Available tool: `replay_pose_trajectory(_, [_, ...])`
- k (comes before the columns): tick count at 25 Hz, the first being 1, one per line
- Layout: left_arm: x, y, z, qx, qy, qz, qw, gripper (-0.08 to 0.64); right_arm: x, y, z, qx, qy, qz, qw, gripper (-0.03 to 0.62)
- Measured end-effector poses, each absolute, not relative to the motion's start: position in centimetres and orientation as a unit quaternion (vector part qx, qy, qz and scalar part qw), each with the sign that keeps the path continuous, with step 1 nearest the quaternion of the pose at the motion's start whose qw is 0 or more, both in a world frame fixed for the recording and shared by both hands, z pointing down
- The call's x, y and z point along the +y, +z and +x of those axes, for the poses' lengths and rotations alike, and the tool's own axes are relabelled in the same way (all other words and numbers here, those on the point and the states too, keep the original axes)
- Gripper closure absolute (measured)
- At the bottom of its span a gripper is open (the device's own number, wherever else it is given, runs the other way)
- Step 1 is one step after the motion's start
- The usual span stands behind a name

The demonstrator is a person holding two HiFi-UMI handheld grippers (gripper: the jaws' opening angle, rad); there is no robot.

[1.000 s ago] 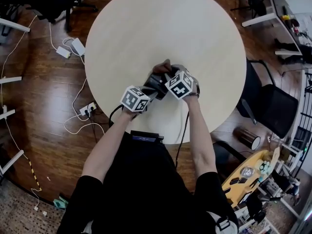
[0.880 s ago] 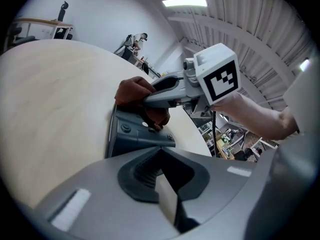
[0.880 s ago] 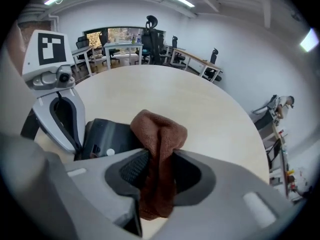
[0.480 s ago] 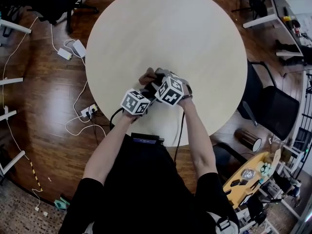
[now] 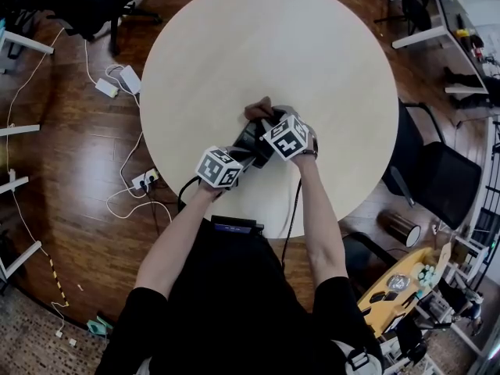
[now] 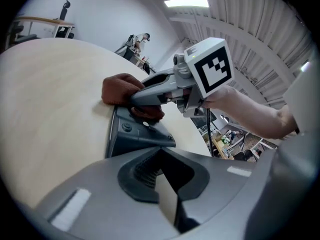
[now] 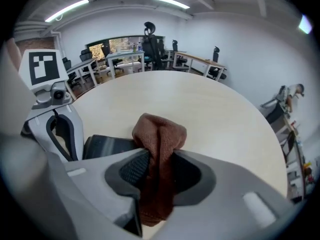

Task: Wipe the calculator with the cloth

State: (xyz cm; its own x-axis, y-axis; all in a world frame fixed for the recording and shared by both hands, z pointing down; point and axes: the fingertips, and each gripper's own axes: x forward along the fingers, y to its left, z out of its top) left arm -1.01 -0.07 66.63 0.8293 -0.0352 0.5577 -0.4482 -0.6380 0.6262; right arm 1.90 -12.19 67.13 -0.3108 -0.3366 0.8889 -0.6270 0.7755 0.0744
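While the right gripper (image 7: 159, 158) pinches a rust-brown cloth (image 7: 160, 131) between its ribbed dark pads, jaws narrowed onto the bunched fabric, the fuzzy terry folds bulge out ahead of the tips as a rounded lump, and the rest runs back between the pads. That lump rests on the far end of the calculator (image 6: 134, 134), a dark grey plastic slab with rounded corners, a raised sloping section and small round buttons. It lies flat on the near part of the round table (image 5: 266, 61), whose top is pale, matte and faintly grained. The left gripper (image 6: 161, 156), smooth grey moulded plastic with black grooved pads, has its jaws drawn together with nothing between them, tips pointing at the calculator's near edge; whether they touch it I cannot tell. From the head view both grippers sit close together over the calculator, just in from the table's near rim. Around the table lies a glossy dark plank floor (image 5: 70, 186) with white cables (image 5: 129, 186) looped across it.
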Motion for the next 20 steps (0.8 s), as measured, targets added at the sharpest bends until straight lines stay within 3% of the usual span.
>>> replay_pose_trajectory(7, [-0.2,66.6,-1.2,-0.138,0.256,0.867,0.406,0.552,-12.3,66.8,7.8,-0.736,0.178,0.401,0.515,0.465])
replay_pose_trajectory(12, [-0.1,66.6,-1.2,-0.137,0.254,0.865,0.409,0.552,-7.3,63.5,2.4,-0.824,0.205,0.303,0.432,0.465])
replay_pose_trajectory(16, [-0.1,66.6,-1.2,-0.137,0.255,0.865,0.411,0.552,-3.9,64.5,-0.2,-0.836,0.191,0.245,0.452,0.465])
replay_pose_trajectory(20, [0.0,66.6,-1.3,-0.136,0.255,0.864,0.413,0.552,-4.2,65.4,1.4,-0.819,0.212,0.282,0.452,0.465])
